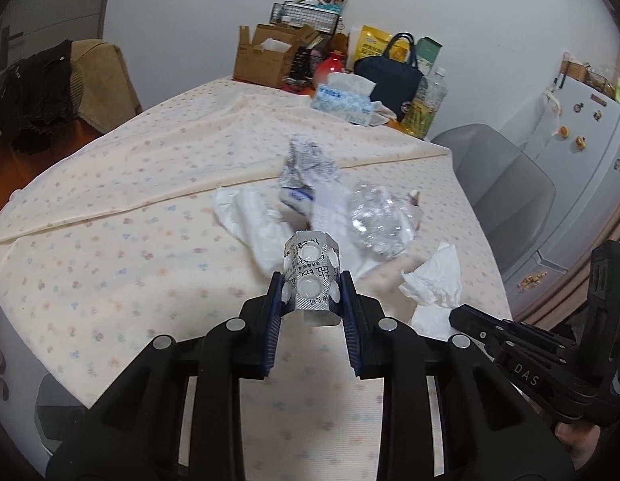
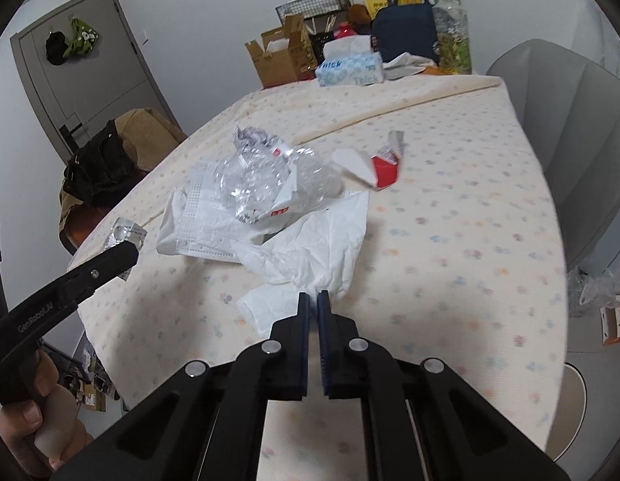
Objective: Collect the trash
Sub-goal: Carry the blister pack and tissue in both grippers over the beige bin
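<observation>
Two grippers are seen: the left gripper [image 1: 312,294] is clamped across a light, stiff, crushable blister pack [image 1: 311,276] held above the table [image 1: 109,240], while the right gripper [image 2: 313,300] is pinched together on a soft tissue [image 2: 306,256].

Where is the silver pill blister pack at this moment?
The blister pack is clamped in the left gripper, lifted above the tablecloth just in front of the white tissue; in the right wrist view it shows at the left edge.
</observation>
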`<action>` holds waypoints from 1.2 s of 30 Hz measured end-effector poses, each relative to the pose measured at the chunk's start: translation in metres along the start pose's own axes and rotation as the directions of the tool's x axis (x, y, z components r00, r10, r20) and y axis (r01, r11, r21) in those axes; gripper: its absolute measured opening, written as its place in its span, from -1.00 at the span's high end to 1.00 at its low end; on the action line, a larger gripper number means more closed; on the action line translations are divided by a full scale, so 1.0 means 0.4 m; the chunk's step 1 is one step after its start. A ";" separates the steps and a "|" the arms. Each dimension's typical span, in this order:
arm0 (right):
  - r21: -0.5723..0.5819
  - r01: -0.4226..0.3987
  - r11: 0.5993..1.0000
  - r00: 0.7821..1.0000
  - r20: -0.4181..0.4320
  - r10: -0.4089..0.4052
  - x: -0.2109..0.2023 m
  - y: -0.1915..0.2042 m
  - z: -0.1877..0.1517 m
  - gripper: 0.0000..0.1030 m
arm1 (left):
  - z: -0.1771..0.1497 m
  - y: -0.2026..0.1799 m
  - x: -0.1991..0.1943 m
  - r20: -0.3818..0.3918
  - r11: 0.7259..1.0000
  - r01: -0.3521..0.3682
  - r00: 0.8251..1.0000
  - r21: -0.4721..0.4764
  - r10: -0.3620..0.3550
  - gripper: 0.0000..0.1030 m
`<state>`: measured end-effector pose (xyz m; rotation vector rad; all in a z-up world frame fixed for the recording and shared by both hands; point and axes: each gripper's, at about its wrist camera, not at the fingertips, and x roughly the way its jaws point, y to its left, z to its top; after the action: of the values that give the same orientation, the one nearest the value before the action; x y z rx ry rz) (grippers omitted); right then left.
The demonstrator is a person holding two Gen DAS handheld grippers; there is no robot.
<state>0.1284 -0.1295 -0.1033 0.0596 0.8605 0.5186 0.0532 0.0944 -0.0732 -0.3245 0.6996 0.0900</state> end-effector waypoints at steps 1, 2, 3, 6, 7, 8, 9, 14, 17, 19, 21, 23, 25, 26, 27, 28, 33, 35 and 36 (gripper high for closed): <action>0.004 0.006 1.000 1.000 0.010 -0.006 -0.015 -0.007 0.000 0.90 | 0.000 -0.014 -0.001 0.000 1.000 0.008 1.000 0.011 -0.008 0.46; 0.010 0.011 1.000 1.000 0.021 -0.011 -0.031 -0.016 -0.001 0.90 | 0.002 -0.032 -0.001 0.003 1.000 0.015 1.000 0.025 -0.016 0.46; 0.016 0.017 1.000 0.999 0.032 -0.018 -0.046 -0.026 -0.001 0.89 | 0.003 -0.048 -0.001 0.004 0.999 0.023 1.000 0.036 -0.023 0.46; 0.036 0.038 0.999 0.997 0.062 -0.040 -0.089 -0.058 -0.007 0.90 | 0.003 -0.100 0.002 0.001 0.996 0.049 0.999 0.072 -0.049 0.46; 0.044 0.045 0.998 0.996 0.070 -0.048 -0.102 -0.070 -0.008 0.90 | 0.003 -0.115 0.004 -0.002 0.995 0.058 0.998 0.082 -0.058 0.46; 0.052 0.052 0.997 0.995 0.078 -0.056 -0.115 -0.083 -0.010 0.90 | 0.004 -0.134 0.008 -0.006 0.993 0.069 0.998 0.094 -0.069 0.46; 0.061 0.061 0.996 0.994 0.085 -0.066 -0.125 -0.094 -0.009 0.90 | 0.005 -0.152 0.012 -0.009 0.991 0.078 0.997 0.105 -0.077 0.46; 0.118 0.104 0.988 0.986 0.118 -0.118 -0.188 -0.172 -0.024 0.90 | 0.003 -0.243 0.033 -0.025 0.980 0.118 0.993 0.162 -0.115 0.46; 0.149 0.134 0.980 0.979 0.133 -0.154 -0.222 -0.218 -0.039 0.90 | -0.002 -0.298 0.052 -0.047 0.970 0.144 0.989 0.195 -0.138 0.46; 0.172 0.150 0.974 0.975 0.139 -0.175 -0.245 -0.254 -0.048 0.90 | -0.008 -0.333 0.065 -0.061 0.963 0.162 0.986 0.213 -0.152 0.46; 0.192 0.168 0.967 0.970 0.145 -0.197 -0.263 -0.288 -0.058 0.90 | -0.015 -0.374 0.078 -0.077 0.955 0.182 0.983 0.234 -0.169 0.46; 0.216 0.184 0.959 0.965 0.148 -0.218 -0.282 -0.323 -0.070 0.89 | -0.023 -0.418 0.089 -0.087 0.947 0.197 0.980 0.255 -0.180 0.46; 0.242 0.202 0.949 0.959 0.149 -0.242 -0.301 -0.361 -0.086 0.90 | -0.031 -0.460 0.099 -0.099 0.937 0.214 0.976 0.277 -0.193 0.46; 0.255 0.210 0.944 0.956 0.148 -0.253 -0.308 -0.378 -0.095 0.90 | -0.036 -0.478 0.103 -0.105 0.932 0.221 0.974 0.287 -0.199 0.46; 0.267 0.217 0.939 0.954 0.147 -0.262 -0.315 -0.394 -0.103 0.90 | -0.040 -0.495 0.107 -0.111 0.927 0.228 0.973 0.297 -0.204 0.46; 0.280 0.225 0.933 0.951 0.146 -0.273 -0.323 -0.413 -0.111 0.90 | -0.043 -0.513 0.112 -0.119 0.922 0.236 0.971 0.306 -0.209 0.46; 0.343 0.258 0.903 0.939 0.132 -0.318 -0.350 -0.504 -0.157 0.90 | -0.073 -0.612 0.147 -0.160 0.896 0.271 0.960 0.351 -0.228 0.46; 0.365 0.274 0.890 0.934 0.120 -0.336 -0.355 -0.541 -0.175 0.89 | -0.086 -0.650 0.164 -0.180 0.885 0.286 0.956 0.367 -0.234 0.46; 0.374 0.280 0.884 0.932 0.114 -0.343 -0.355 -0.558 -0.183 0.89 | -0.092 -0.667 0.175 -0.189 0.880 0.290 0.954 0.376 -0.234 0.46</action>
<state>0.0902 -0.4012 -0.1077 0.2878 0.7606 0.0468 0.1341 -0.1717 -0.0746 -0.0274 0.7870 -0.3373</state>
